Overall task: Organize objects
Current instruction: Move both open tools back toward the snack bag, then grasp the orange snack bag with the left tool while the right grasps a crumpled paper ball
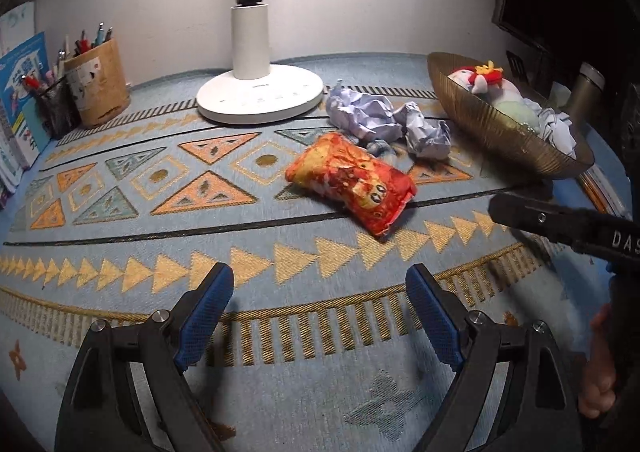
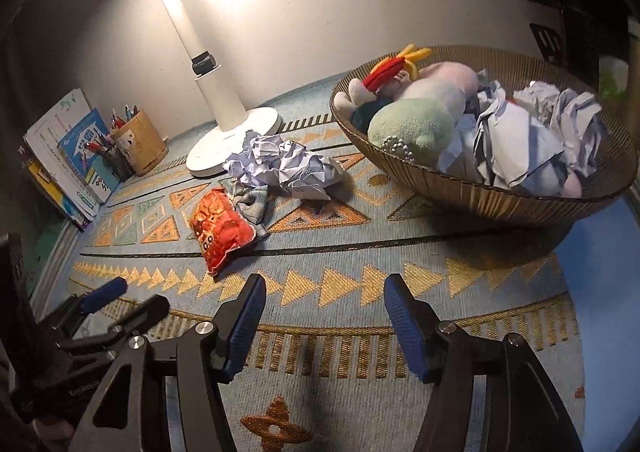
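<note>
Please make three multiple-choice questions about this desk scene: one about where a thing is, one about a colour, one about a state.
1. Where does the crumpled paper outside the bowl lie?
A. beside the lamp base
B. in the pen cup
C. on the books

2. What colour is the snack bag?
A. green
B. red-orange
C. white

3. How is the left gripper?
A. shut on the bag
B. open and empty
C. shut on paper

Answers:
1 A: the paper sits against the white lamp base.
2 B: its wrapper is red and orange.
3 B: its blue pads stand apart over bare mat.
</note>
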A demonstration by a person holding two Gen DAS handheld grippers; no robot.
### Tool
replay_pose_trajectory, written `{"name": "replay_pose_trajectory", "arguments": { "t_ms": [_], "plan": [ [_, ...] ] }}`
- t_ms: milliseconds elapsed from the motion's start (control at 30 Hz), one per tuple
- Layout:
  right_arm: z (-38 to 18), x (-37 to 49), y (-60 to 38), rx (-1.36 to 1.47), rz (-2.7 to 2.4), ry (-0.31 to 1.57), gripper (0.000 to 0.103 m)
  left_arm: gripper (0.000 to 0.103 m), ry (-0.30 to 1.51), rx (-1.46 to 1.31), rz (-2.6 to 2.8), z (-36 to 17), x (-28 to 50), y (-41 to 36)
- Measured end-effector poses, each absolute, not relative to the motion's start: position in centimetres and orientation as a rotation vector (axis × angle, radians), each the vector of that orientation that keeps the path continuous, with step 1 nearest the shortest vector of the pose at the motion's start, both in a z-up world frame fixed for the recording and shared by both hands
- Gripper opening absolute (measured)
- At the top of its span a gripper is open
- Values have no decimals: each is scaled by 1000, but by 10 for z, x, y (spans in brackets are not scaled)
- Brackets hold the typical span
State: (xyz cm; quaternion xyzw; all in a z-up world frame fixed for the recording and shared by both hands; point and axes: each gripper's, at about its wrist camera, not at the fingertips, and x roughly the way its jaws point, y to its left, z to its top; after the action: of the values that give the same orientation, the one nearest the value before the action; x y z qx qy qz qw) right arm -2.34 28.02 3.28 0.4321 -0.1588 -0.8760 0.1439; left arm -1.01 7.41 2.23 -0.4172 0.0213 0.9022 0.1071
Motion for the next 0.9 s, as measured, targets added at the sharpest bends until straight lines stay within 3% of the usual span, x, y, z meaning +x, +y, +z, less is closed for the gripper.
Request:
{"name": "replay_pose_trajectory", "arguments": {
  "t_ms": [133, 367, 667, 733, 767, 900],
  "plan": [
    [30, -56, 278, 1303, -2421, -632, 60, 87, 83, -1270, 2585, 21, -39, 98],
    [26, -98, 272, 1307, -2439, -718, 60, 87, 134, -1329, 2598, 10, -71, 114],
    [18, -122, 264, 1275, -2498, -758, 60, 87, 10, -1350, 2653, 16, -62, 71],
    [18, -121, 262, 1264, -2520, -729, 55, 87, 2, -1369, 2706, 17, -57, 51],
    [18, -121, 261, 1257, -2511, -722, 45, 87, -11, -1380, 2720, 17, -55, 40],
    [19, -112, 262, 1246, -2524, -701, 44, 87, -112, -1416, 2677, 17, -46, 4]
  ]
}}
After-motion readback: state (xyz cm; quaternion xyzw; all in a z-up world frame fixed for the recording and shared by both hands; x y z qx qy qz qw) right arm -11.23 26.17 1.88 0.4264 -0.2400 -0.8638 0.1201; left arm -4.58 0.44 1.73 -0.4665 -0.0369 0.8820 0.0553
